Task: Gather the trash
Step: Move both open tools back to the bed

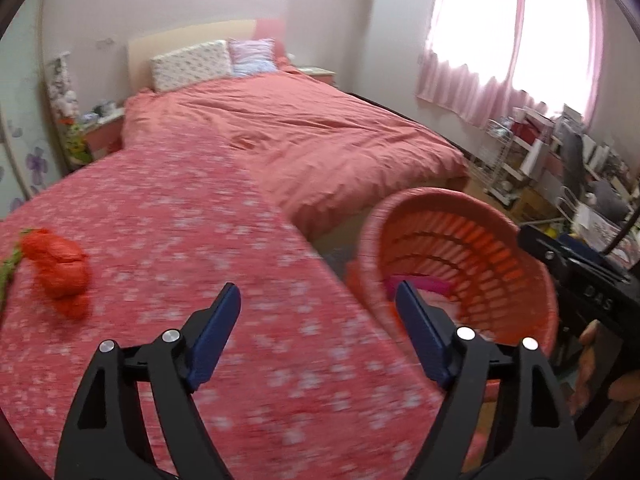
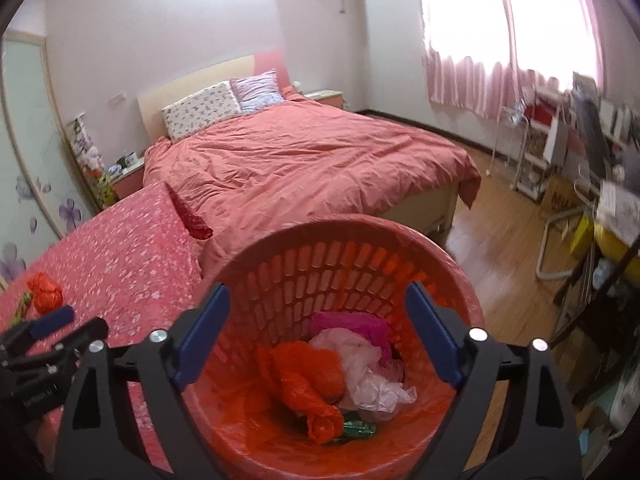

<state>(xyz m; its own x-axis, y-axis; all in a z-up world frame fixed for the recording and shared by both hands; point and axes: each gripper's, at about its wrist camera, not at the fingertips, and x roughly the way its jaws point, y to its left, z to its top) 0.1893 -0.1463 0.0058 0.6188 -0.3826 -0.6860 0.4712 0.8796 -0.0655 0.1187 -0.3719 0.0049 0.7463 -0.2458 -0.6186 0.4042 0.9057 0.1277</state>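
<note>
1. Now the right gripper [image 2: 318, 334] is hanging wide open and empty over the basket [image 2: 460, 280] — trash inside.
2. Left gripper [image 1: 318, 330], also gaping empty, is facing the orange bag [image 1: 56, 268] lying left of the basket — probably next.

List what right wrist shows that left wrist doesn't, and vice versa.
Right wrist only: the basket's contents, an orange bag, pale pink plastic, a magenta piece and something green; the right gripper open above them; the wooden floor.

Left wrist only: the left gripper open and empty over the floral cover; a hand at the right edge.

Both: the orange basket, the orange bag on the cover with a green piece beside it, the bed, pink curtains.
</note>
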